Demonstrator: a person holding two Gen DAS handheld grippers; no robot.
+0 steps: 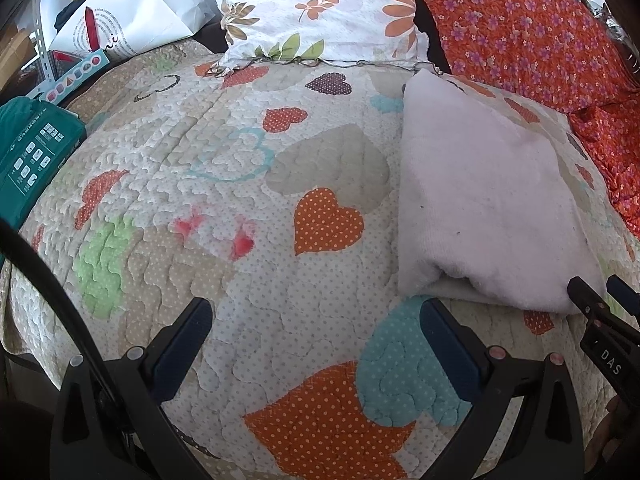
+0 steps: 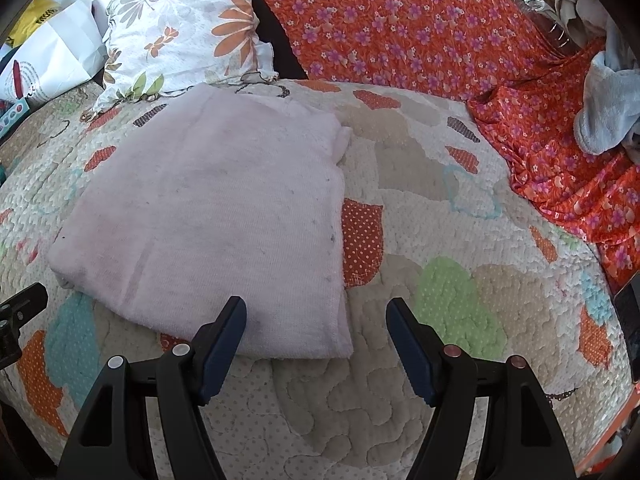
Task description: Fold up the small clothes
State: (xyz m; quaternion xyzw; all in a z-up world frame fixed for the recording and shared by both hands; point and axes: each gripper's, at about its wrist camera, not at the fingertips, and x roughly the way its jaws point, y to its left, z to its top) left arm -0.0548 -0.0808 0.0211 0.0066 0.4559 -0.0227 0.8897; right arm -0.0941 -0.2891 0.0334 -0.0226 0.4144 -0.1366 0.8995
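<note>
A pale pink cloth (image 2: 216,216) lies folded in a flat rectangle on the heart-patterned quilt (image 2: 400,400). It also shows in the left wrist view (image 1: 480,208), to the right. My right gripper (image 2: 316,312) is open and empty, just in front of the cloth's near right corner. My left gripper (image 1: 316,316) is open and empty above bare quilt (image 1: 240,160), left of the cloth. The right gripper's fingers (image 1: 580,288) show at the cloth's near corner in the left wrist view.
A floral pillow (image 2: 180,32) and an orange flowered blanket (image 2: 440,40) lie at the back. A light blue fleece (image 2: 608,112) sits far right. White bags (image 1: 132,12) and a teal box (image 1: 32,152) are at the left.
</note>
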